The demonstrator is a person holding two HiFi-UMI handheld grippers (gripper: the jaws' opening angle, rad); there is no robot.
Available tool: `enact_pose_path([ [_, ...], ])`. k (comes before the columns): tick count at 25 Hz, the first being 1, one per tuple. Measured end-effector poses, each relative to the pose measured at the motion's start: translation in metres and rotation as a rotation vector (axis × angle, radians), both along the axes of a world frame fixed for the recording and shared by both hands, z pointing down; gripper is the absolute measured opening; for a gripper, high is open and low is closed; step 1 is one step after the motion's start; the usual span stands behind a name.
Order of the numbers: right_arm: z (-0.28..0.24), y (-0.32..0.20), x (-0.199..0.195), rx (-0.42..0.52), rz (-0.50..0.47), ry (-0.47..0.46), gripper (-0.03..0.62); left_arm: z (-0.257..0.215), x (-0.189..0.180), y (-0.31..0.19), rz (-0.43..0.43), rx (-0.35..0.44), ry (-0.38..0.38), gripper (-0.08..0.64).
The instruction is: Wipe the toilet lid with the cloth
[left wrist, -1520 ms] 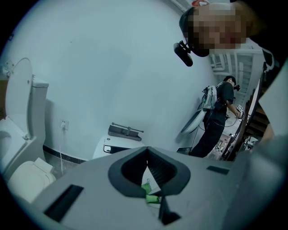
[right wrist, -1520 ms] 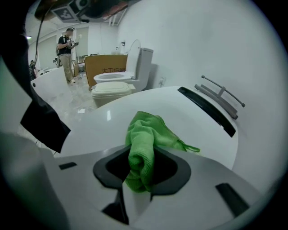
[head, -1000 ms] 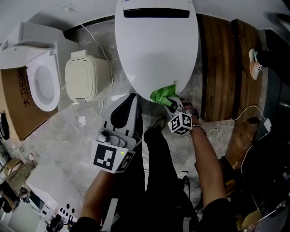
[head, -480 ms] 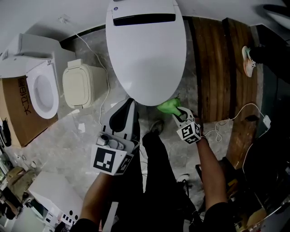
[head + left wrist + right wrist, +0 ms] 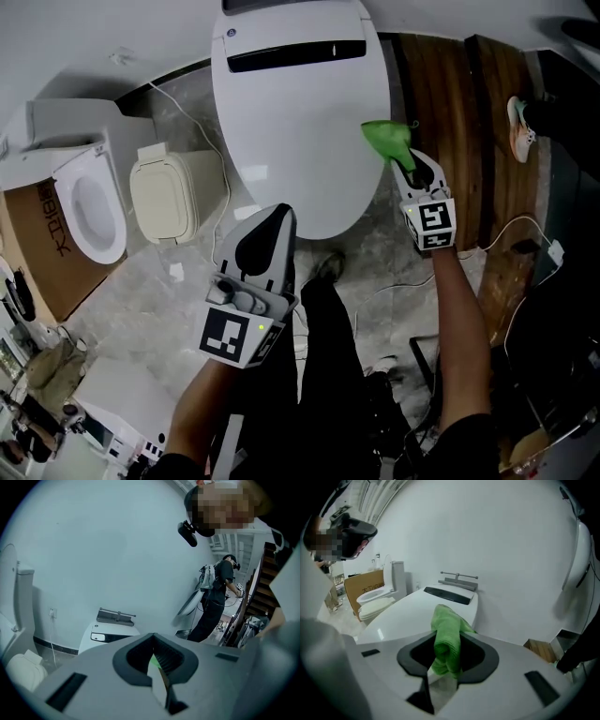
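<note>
1. Marbled grey floor (image 5: 169, 281) spreads under the person's dark-trousered legs (image 5: 323, 366), and a band of wooden boards (image 5: 459, 112) runs along its right side.
2. Nearest, the left gripper (image 5: 274, 214) is held at the front edge of the toilet lid (image 5: 300, 122), tip pointing toward it. Its jaws are pressed together with nothing between them.
3. Further forward, the right gripper (image 5: 406, 161) sits just outside the lid's right edge. Its jaws are clamped on the green cloth (image 5: 386, 138), and a folded bunch of it stands out past the fingertips.
4. That cloth lies over the lid's right edge, roughly midway toward the back. Whether it presses on the surface cannot be told.
5. The lid itself is down, white and glossy, with a dark strip (image 5: 295, 53) across its back end.
6. Left of it a beige lidded bin (image 5: 173, 187) stands on the floor. Further left is a second toilet (image 5: 89, 202), seat showing, against a brown cardboard box (image 5: 37, 244).
7. Far right, a white cable (image 5: 511, 230) loops near the boards' front end and a shoe (image 5: 518, 127) rests at their outer edge.
8. Farthest, in the left gripper view, another person (image 5: 213, 604) in dark clothes stands near a staircase.
</note>
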State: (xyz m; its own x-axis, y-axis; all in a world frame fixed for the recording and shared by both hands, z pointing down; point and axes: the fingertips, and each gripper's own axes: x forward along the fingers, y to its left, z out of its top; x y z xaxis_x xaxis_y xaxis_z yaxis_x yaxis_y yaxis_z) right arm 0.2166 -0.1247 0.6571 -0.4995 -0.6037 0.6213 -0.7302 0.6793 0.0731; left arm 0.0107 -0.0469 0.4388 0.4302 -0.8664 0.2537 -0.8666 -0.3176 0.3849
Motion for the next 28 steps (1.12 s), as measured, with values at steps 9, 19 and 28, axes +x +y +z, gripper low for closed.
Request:
enact_pose_path([
  [9, 0.026, -0.103, -0.014, 0.038, -0.052, 0.187, 0.129, 0.014, -0.017, -0.051, 0.018, -0.041, 0.008, 0.009],
  [19, 0.07, -0.118, -0.025, 0.004, -0.213, 0.359, 0.129, 0.033, -0.029, -0.072, 0.017, -0.077, -0.001, 0.009],
  [28, 0.076, -0.094, -0.03, 0.081, -0.407, 0.526, 0.124, 0.031, -0.023, -0.068, -0.005, -0.073, 0.022, 0.009],
])
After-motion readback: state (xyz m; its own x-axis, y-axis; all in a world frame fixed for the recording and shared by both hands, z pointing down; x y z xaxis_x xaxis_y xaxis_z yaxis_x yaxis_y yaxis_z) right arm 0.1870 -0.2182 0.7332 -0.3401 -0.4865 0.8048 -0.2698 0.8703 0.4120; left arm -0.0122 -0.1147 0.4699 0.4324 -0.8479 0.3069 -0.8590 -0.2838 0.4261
